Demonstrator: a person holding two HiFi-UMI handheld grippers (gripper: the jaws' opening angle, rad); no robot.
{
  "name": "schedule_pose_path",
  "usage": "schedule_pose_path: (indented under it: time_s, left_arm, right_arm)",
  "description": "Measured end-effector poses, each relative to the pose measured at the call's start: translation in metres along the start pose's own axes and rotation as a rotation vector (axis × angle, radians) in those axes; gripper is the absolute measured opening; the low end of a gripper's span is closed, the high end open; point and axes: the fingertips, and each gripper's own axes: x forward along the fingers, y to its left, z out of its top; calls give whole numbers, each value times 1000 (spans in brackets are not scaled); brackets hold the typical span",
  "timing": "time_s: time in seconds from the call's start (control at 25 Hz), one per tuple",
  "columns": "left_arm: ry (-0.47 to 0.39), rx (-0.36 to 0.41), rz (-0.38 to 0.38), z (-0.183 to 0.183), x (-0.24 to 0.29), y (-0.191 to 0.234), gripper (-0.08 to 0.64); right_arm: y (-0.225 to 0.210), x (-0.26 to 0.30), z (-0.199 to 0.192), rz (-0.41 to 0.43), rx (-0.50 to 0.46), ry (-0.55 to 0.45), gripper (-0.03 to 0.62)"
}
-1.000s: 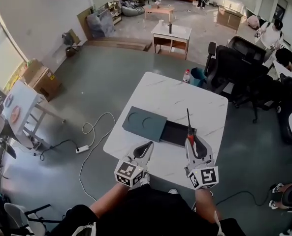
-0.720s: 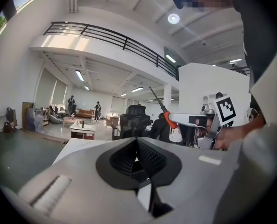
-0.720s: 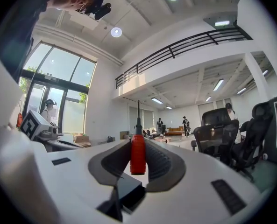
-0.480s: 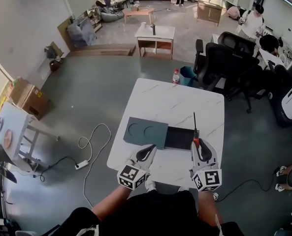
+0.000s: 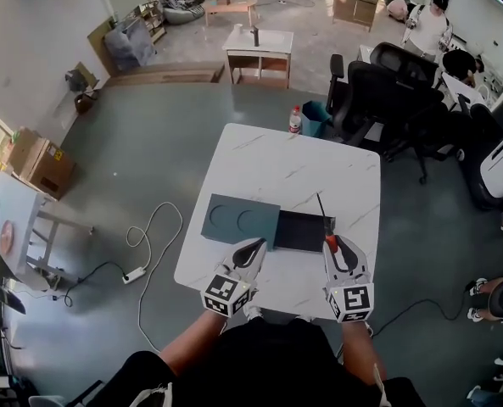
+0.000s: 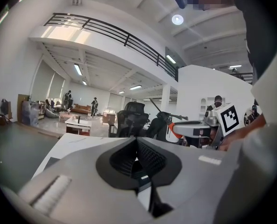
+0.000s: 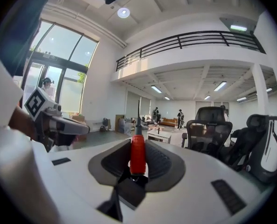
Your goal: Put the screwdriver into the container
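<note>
Since a second ago my right tool (image 5: 335, 246) has sunk lower with the screwdriver (image 5: 327, 239), and my left tool (image 5: 250, 248) has slid a little across the near side of the surface (image 5: 295, 164).

The right tool is clamped on the screwdriver's red handle, with its jaws a good way apart around it. The dark shaft points out to about 12 o'clock, leaning slightly to 11. In the head view the shaft runs above the right end of the container (image 5: 302, 230), the dark open tray near the surface's near edge. I cannot tell whether the tip touches it.

The lid (image 5: 241, 218), grey-green with two round hollows, lies flat at the container's 9 o'clock, touching or overlapping its left end.

My left tool has its tips together and nothing between them. It sits at the lid's 6 o'clock, just beside its near edge, with the right tool at its 3 o'clock.
</note>
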Motion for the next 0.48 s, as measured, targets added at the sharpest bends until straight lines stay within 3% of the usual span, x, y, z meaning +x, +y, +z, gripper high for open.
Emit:
schedule_pose_path:
  time_s: [0.2,0.48]
  left_arm:
    - [3,-23,26,-5,8,0,9]
    - [24,-39,55,-11,11,6,9]
  right_arm:
    - [4,7,-22,58,-135,85,94]
    - [1,27,-67,143,-405,259,94]
